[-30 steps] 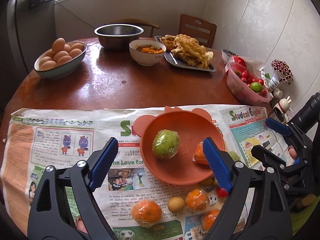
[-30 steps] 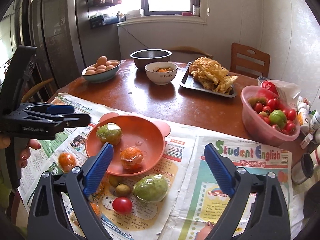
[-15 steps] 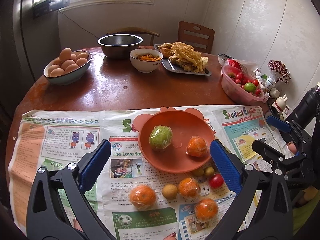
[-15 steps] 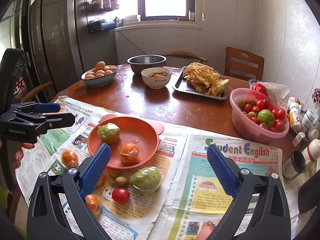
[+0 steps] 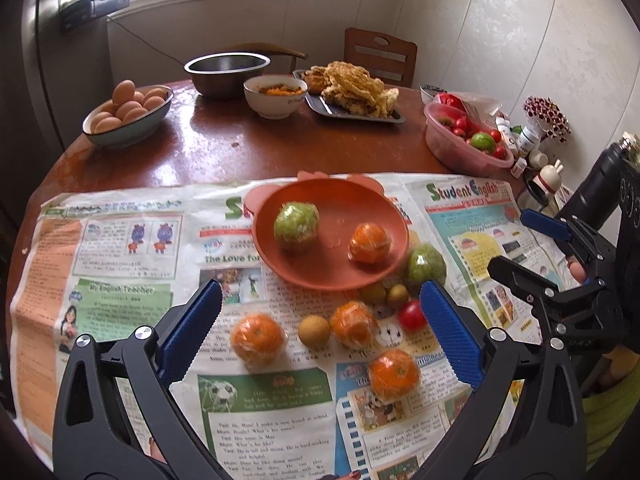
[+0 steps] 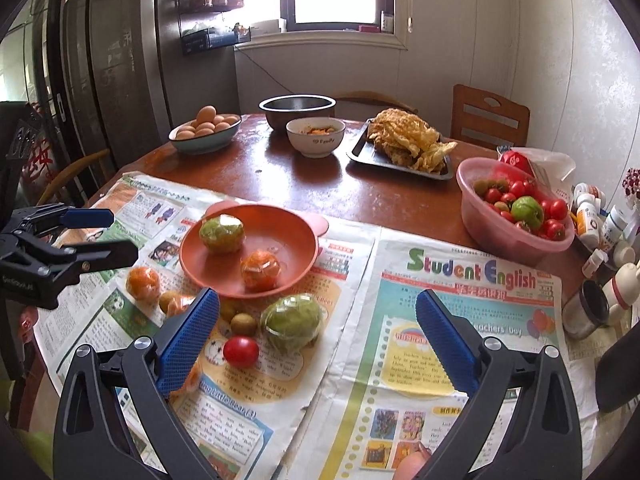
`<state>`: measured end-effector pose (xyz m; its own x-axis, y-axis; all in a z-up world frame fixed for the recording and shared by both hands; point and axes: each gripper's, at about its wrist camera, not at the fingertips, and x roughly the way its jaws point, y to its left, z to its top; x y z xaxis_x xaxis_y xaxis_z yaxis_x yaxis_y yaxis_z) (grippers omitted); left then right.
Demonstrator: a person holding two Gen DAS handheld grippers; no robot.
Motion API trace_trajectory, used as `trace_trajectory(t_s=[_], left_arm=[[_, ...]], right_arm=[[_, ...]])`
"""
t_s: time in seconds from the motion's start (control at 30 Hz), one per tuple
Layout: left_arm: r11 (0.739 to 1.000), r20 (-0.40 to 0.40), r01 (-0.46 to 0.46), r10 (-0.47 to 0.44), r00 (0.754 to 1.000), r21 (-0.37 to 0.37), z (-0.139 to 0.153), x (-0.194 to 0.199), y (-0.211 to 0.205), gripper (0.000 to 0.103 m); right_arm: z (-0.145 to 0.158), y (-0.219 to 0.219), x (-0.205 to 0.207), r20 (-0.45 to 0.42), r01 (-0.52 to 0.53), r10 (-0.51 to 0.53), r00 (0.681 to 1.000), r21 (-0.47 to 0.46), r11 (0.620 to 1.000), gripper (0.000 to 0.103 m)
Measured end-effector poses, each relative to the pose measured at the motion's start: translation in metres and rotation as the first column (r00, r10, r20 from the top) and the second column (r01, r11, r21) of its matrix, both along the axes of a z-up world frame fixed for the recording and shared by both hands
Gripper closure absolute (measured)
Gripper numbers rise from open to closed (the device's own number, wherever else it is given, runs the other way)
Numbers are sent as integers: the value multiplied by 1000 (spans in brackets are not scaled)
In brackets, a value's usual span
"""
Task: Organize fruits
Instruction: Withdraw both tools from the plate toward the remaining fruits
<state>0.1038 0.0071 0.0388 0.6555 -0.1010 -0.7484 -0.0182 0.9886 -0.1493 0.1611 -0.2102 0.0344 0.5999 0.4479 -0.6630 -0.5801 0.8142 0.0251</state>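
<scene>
An orange plate [image 5: 320,274] [image 6: 280,276] on newspaper holds a wrapped green fruit [image 5: 296,220] [image 6: 221,233] and a wrapped orange [image 5: 369,242] [image 6: 260,270]. In front of it lie three wrapped oranges [image 5: 258,340] [image 5: 354,325] [image 5: 394,374], small brown fruits [image 5: 314,331], a red tomato [image 5: 412,315] [image 6: 240,352] and a second wrapped green fruit [image 5: 426,266] [image 6: 291,322]. My left gripper [image 5: 320,340] is open and empty above the loose oranges. My right gripper [image 6: 318,340] is open and empty, just right of the loose green fruit.
Further back on the round wooden table stand a bowl of eggs [image 5: 128,118], a steel bowl [image 5: 227,70], a white bowl [image 5: 275,96], a tray of fried food [image 5: 352,94] and a pink bowl of tomatoes [image 6: 516,212]. Small bottles [image 6: 600,232] crowd the right edge.
Both grippers have pulled back and up from the plate, so more of the newspaper and loose fruit shows. Both stay open. No fruit has moved.
</scene>
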Motion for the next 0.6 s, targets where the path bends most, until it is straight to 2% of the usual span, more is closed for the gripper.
trace_trajectory(t_s=[0.43, 0.6], left_arm=[[995, -74, 95, -95, 993, -1, -37, -27, -40, 10], [995, -101, 104, -104, 990, 0, -49, -30, -47, 10]], right_arm=[[-23, -3, -9, -54, -13, 12, 998, -14, 1000, 4], [-29, -4, -10, -66, -15, 14, 998, -19, 1000, 4]])
